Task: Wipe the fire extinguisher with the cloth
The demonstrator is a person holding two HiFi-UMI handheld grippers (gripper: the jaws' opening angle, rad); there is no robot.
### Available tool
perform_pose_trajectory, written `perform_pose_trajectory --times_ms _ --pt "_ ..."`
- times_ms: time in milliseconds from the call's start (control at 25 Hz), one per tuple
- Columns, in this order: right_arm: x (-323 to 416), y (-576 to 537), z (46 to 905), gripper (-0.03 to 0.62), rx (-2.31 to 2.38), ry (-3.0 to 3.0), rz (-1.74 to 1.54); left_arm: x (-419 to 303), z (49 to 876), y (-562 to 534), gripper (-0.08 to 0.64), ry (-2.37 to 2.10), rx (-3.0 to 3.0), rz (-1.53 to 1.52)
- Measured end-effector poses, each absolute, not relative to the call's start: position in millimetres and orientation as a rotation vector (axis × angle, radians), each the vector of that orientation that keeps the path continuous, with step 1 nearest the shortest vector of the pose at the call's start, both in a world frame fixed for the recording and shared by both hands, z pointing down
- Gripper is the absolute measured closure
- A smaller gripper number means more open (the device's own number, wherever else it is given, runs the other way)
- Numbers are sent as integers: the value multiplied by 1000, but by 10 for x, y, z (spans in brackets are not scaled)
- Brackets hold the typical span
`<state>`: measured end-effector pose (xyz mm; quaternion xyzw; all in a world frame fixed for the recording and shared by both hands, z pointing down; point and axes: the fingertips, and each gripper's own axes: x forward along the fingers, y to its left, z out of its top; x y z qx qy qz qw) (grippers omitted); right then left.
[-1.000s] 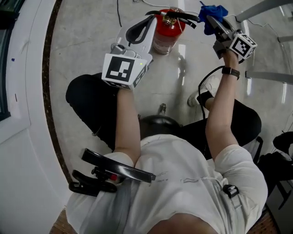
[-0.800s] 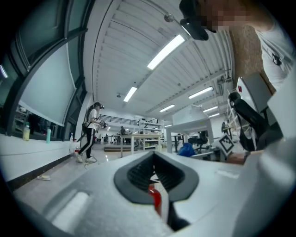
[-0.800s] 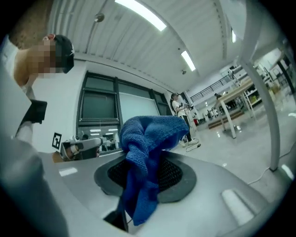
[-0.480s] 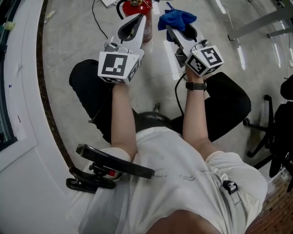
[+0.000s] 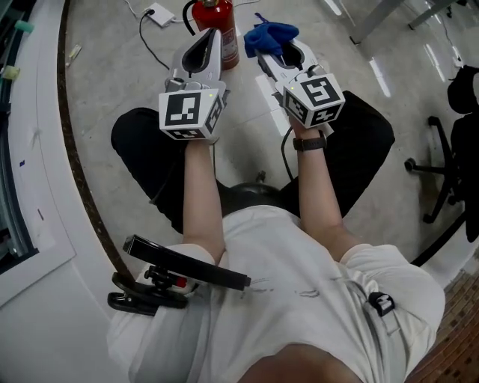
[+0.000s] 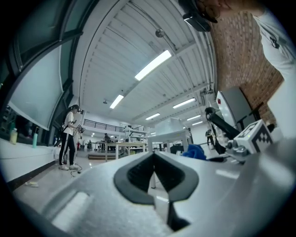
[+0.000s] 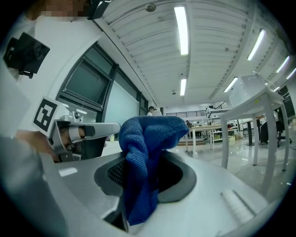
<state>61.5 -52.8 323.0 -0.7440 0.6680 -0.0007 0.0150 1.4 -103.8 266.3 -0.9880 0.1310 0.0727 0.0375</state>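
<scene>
The red fire extinguisher (image 5: 218, 26) stands on the pale floor at the top of the head view, just beyond the tips of my left gripper (image 5: 212, 34). That left gripper (image 6: 154, 155) is shut with nothing between its pads. Beside it on the right, my right gripper (image 5: 263, 52) is shut on a bunched blue cloth (image 5: 269, 34). The cloth (image 7: 144, 139) sticks up from between the jaws of the right gripper (image 7: 138, 178). Both grippers are held up in front of the seated person, apart from the extinguisher. Neither gripper view shows the extinguisher.
A white power strip (image 5: 158, 13) with a cable lies on the floor left of the extinguisher. Table legs (image 5: 378, 19) stand at the top right, an office chair (image 5: 447, 172) at the right. A curved window wall (image 5: 30, 149) runs along the left. A person (image 6: 70, 138) stands far off.
Both grippers have drawn back from the extinguisher toward the body and now sit side by side. The cloth stayed in the right gripper. The extinguisher now lies farther up in the view.
</scene>
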Motion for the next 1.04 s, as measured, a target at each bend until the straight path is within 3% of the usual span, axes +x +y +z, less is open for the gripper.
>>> perform_pose_trajectory --times_ms 520,1040 --pt "398 -487 2924 459 -2369 2028 56 -396 2331 -961 560 459 -2981 302" --pt "544 -324 2928 459 -2444 1923 14 -326 2333 -853 560 420 -3001 311"
